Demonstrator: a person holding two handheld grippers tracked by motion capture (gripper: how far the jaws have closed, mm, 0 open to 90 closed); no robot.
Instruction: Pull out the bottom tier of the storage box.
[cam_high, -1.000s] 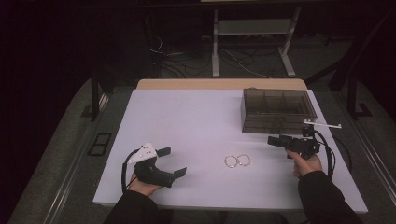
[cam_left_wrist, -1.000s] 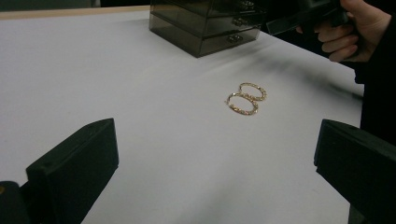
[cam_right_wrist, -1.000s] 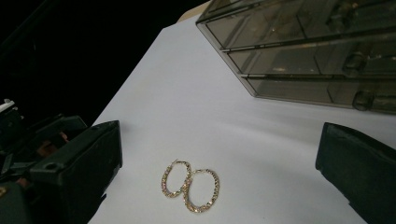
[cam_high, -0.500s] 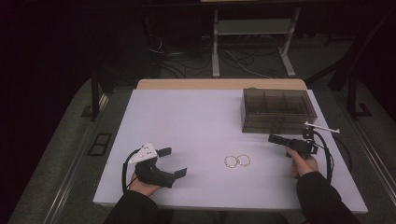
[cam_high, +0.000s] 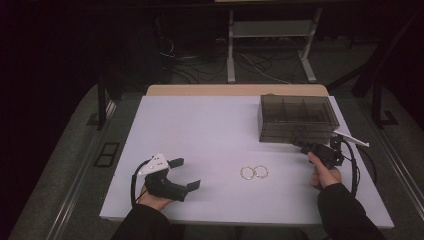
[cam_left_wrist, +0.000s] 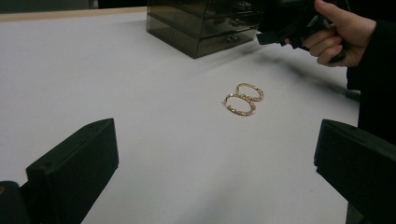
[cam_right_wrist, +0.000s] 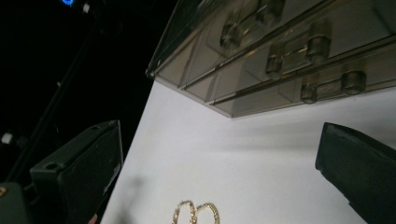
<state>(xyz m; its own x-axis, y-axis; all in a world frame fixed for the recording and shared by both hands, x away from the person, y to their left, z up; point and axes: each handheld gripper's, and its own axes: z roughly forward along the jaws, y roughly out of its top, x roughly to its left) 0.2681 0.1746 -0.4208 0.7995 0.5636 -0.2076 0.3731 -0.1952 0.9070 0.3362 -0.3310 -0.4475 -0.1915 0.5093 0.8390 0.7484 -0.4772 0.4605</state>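
Two gold rings (cam_high: 253, 172) lie side by side, touching, on the white table (cam_high: 200, 130). The left gripper (cam_high: 186, 173) rests nearby, jaws wide apart and empty. The right gripper (cam_high: 300, 145), jaws spread too, sits close to the small drawer box (cam_high: 295, 117).

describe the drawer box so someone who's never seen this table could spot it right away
On the white table, look to the far right corner. The drawer box stands there, a smoky see-through case with stacked drawers and small knobs, just beyond the right gripper. Its only neighbours are two flat gold rings lying nearer the front edge.
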